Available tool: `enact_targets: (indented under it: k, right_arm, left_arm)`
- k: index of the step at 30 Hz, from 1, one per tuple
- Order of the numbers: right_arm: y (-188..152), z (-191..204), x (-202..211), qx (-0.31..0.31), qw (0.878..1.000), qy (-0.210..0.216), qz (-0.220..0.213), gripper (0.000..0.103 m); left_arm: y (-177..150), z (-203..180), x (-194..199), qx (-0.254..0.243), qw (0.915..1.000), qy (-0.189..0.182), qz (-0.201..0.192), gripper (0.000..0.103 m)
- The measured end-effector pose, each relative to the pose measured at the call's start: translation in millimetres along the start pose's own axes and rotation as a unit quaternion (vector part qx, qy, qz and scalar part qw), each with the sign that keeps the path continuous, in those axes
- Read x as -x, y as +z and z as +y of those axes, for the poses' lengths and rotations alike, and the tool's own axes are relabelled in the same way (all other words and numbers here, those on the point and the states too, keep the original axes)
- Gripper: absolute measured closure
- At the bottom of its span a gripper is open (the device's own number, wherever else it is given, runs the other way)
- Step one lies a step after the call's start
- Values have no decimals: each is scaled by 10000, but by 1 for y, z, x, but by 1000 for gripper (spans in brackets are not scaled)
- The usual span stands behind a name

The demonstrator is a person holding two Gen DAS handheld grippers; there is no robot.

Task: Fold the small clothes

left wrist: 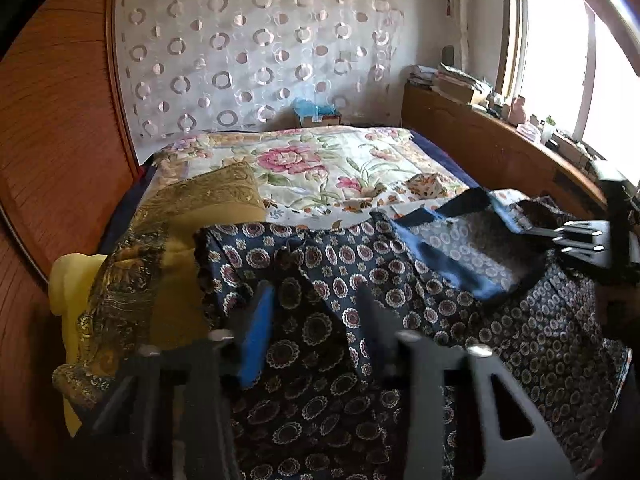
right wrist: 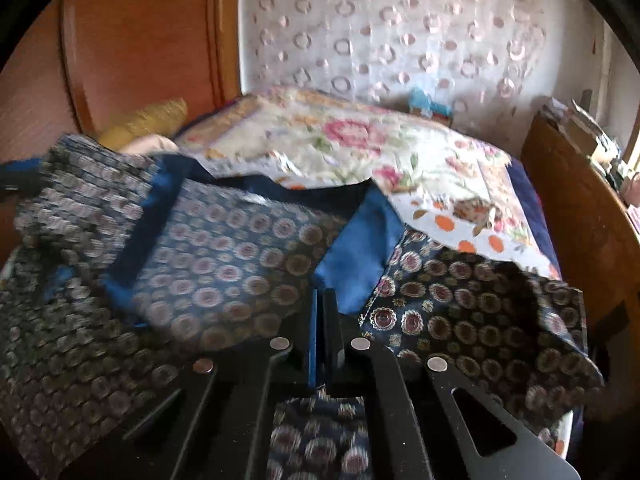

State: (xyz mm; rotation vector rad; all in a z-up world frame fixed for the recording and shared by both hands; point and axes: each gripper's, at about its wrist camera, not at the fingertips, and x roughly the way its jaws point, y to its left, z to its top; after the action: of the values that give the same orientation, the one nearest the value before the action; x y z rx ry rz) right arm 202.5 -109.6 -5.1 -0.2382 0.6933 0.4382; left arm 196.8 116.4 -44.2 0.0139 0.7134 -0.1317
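A small dark-blue garment with round medallion print and plain blue lining point(left wrist: 400, 280) lies spread over the near end of the bed; it also shows in the right wrist view point(right wrist: 224, 264). My left gripper point(left wrist: 316, 316) is open, its blue-padded fingers point(left wrist: 258, 332) standing apart over the cloth's near part. My right gripper point(right wrist: 325, 320) is shut on the garment's blue-lined edge and holds that part up. The right gripper also shows at the right edge of the left wrist view point(left wrist: 576, 240).
A floral bedspread point(left wrist: 320, 160) covers the bed. A gold patterned cushion point(left wrist: 192, 216) and a yellow item point(left wrist: 72, 280) lie at the left. A wooden headboard shelf with clutter point(left wrist: 500, 132) runs along the right, a wooden panel point(left wrist: 52, 120) on the left.
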Motion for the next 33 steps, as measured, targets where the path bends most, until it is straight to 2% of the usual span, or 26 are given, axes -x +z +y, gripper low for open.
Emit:
enact_targets:
  k: [2, 5, 10, 12, 19, 24, 27, 29, 30, 31, 33]
  right_arm:
    - [-9, -2, 22, 2, 9998, 70, -181, 101]
    - [-33, -4, 55, -37, 9992, 215, -338, 101]
    - [-69, -7, 81, -67, 9987, 244, -443, 101]
    - [-86, -9, 77, -157, 9985, 299, -435, 101]
    - [-129, -20, 105, -387, 9982, 358, -281, 101]
    - [-144, -27, 126, -352, 9990, 183, -203, 100]
    - [-138, -24, 131, -261, 9993, 124, -242, 91]
    - [-128, -22, 131, -222, 9994, 78, -264, 78]
    - [-119, -16, 124, -202, 9994, 72, -273, 65]
    - [-112, -15, 121, -179, 9994, 78, -297, 59]
    - [-93, -10, 104, -104, 9994, 82, -319, 58]
  left_arm:
    - [-2, -2, -2, -52, 10000, 27, 62, 94]
    - [-11, -7, 2, -133, 9999, 45, 29, 100]
    - [-37, -17, 31, -287, 9994, 40, -176, 101]
    - [-49, -20, 45, -307, 9992, 15, -264, 101]
    - [-92, -22, 94, -128, 9984, 3, -553, 101]
    - [-110, -12, 103, 113, 9986, 5, -513, 101]
    - [-116, -12, 100, 173, 9989, 27, -445, 101]
    - [-118, -13, 100, 181, 9988, 40, -449, 101]
    - [-119, -14, 100, 178, 9988, 35, -461, 101]
    - [-122, -17, 101, 171, 9988, 23, -468, 101]
    - [-123, -19, 102, 119, 9988, 19, -472, 101]
